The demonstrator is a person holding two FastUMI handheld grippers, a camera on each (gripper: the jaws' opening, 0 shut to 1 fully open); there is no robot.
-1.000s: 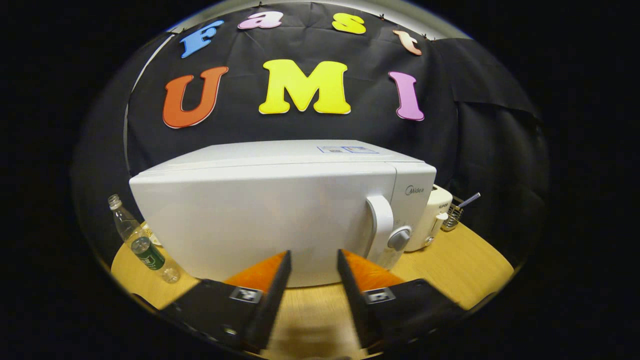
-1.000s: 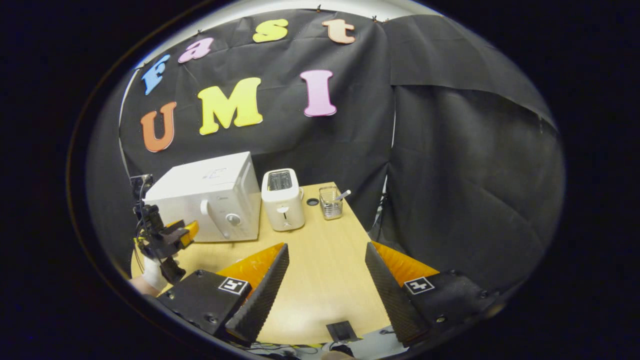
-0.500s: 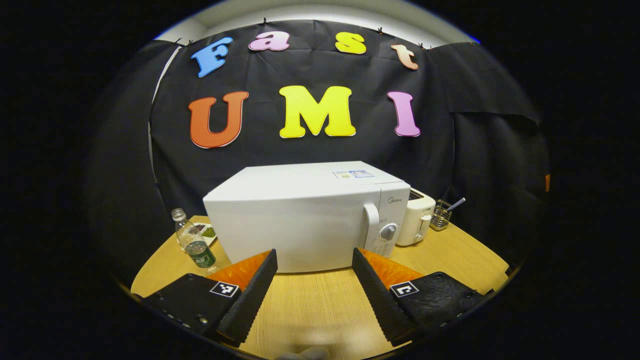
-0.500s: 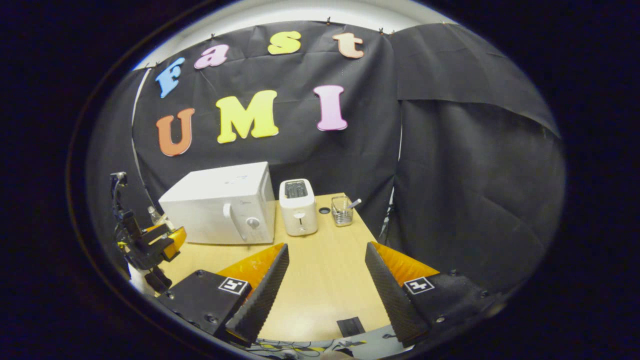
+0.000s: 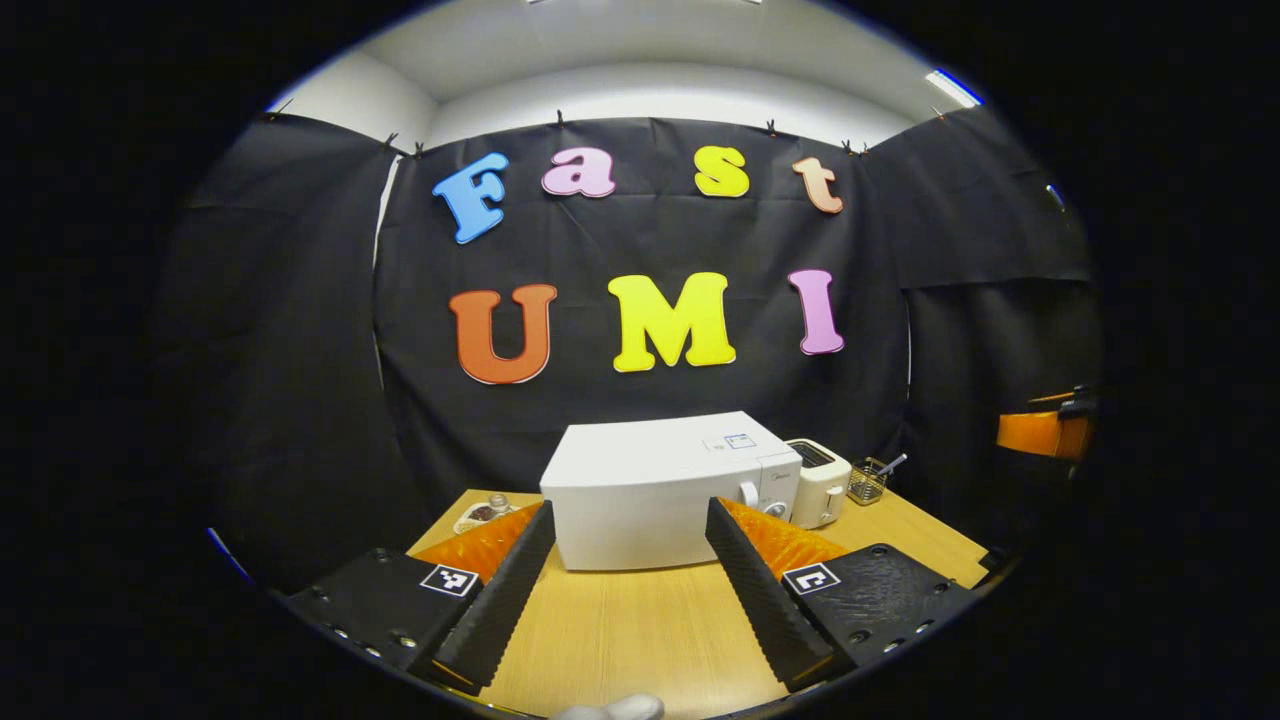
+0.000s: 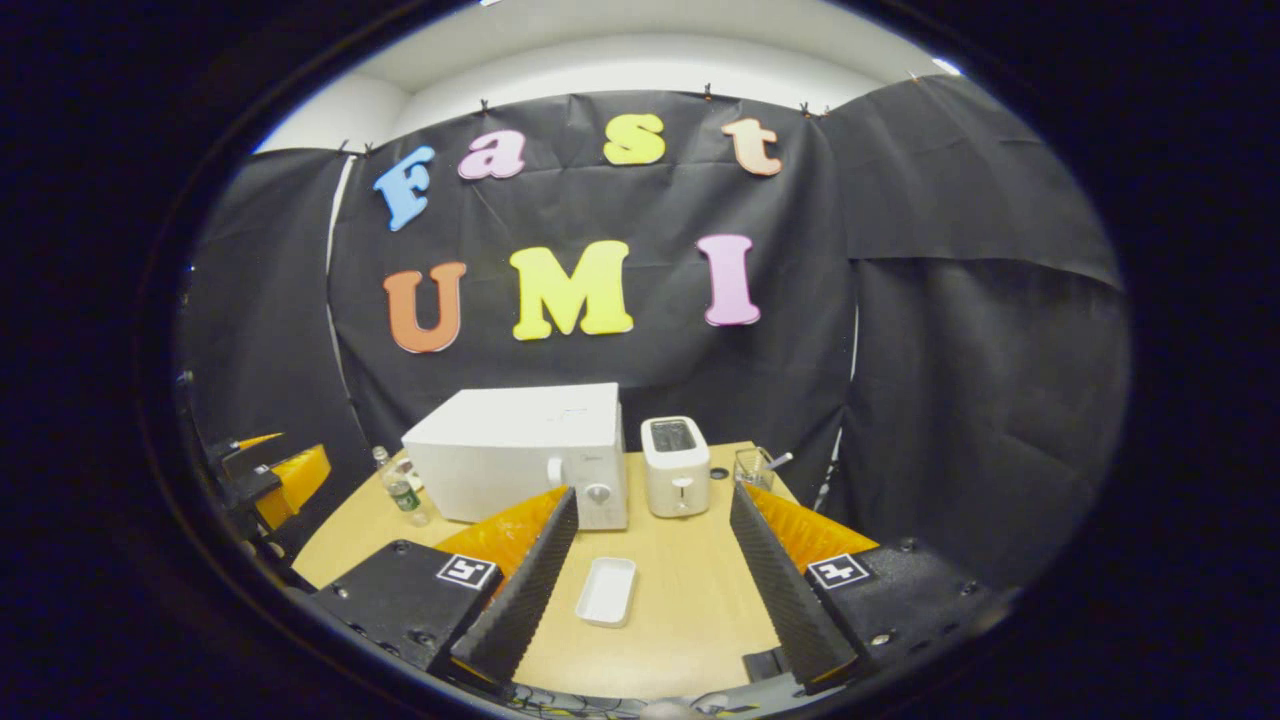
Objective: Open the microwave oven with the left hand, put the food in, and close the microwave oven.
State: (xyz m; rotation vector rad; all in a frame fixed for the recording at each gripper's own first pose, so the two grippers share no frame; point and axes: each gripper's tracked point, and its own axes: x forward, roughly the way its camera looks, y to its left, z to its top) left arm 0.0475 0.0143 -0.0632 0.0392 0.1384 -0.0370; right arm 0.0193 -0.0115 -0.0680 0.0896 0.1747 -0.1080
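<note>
Two fingers of my left gripper (image 5: 625, 560) stand well apart at the bottom of the left gripper view, jaws wide with nothing between them but bare table (image 5: 640, 630). Past them I see the white microwave oven (image 5: 665, 490) at the far side of the table, against the black cloth wall, its door shut and its handle (image 5: 748, 493) at the right end of the front, with a knob just beside it. A white toaster (image 5: 820, 482) stands just right of the oven, and a small wire basket (image 5: 866, 482) with a utensil in it sits further right. Left of the oven I can make out a plate of food (image 5: 478, 516) and the top of a bottle, partly hidden by my left finger. At the far right edge my other gripper shows as a blur.

Turning to the right gripper view, my right gripper (image 6: 650, 570) is also spread wide, holding nothing. Between its fingers a small white rectangular dish (image 6: 606, 590) lies flat on the table, apart from both. Beyond it stand the closed microwave oven (image 6: 515, 450), the toaster (image 6: 675, 465) just right of it, and a clear plastic bottle (image 6: 402, 490) at the oven's left corner. My left gripper (image 6: 275, 478) hangs at the left edge, off the table; I cannot tell its jaw state from here.
</note>
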